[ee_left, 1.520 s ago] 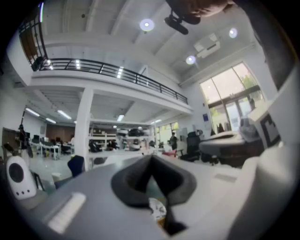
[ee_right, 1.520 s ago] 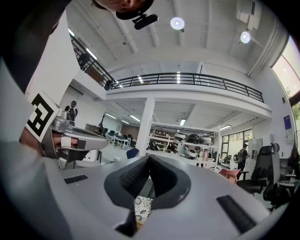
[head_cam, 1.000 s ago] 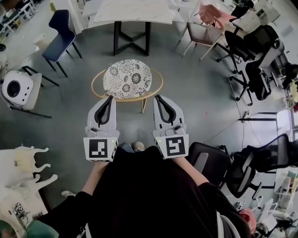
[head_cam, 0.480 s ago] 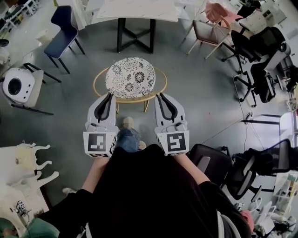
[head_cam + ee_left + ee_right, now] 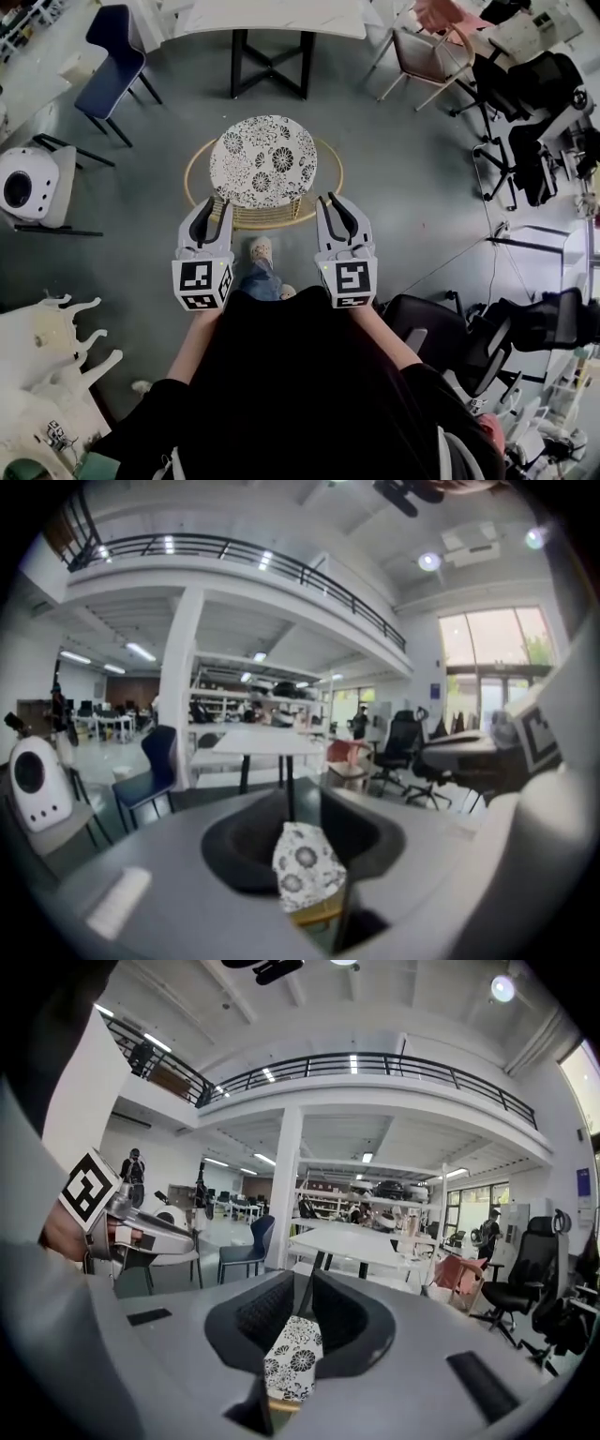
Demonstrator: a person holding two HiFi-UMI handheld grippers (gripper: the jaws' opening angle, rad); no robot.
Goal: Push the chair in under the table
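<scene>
The person stands on the grey floor with two grippers held out side by side, one in each hand. Just beyond the tips sits the one chair (image 5: 262, 161) that matters here: a round floral cushion in black and white, ringed by a single gold hoop (image 5: 330, 178). It is out in the open between the person and the white-topped desk (image 5: 272, 14), with bare floor showing between it and the desk's black legs (image 5: 270, 67), so it is not under the desk.

The left gripper (image 5: 210, 204) reaches the near left of the hoop. Its jaws have just been opening and stand a little apart. In the left gripper view (image 5: 290, 799) the cushion and a bit of yellow frame show through the gap, lying beyond the jaws and not clamped. The right gripper (image 5: 330, 201) reaches the near right of the hoop with its jaws closed together on nothing. In the right gripper view (image 5: 303, 1283) the cushion shows below the meeting tips. Whether either tip touches the hoop I cannot tell.

Around the room there is one navy chair (image 5: 112, 52) at the far left and one pinkish chair (image 5: 427, 58) at the far right. A cluster of black office chairs (image 5: 525, 94) runs down the right, too overlapped to count. One of the person's shoes (image 5: 261, 249) shows between the grippers.
</scene>
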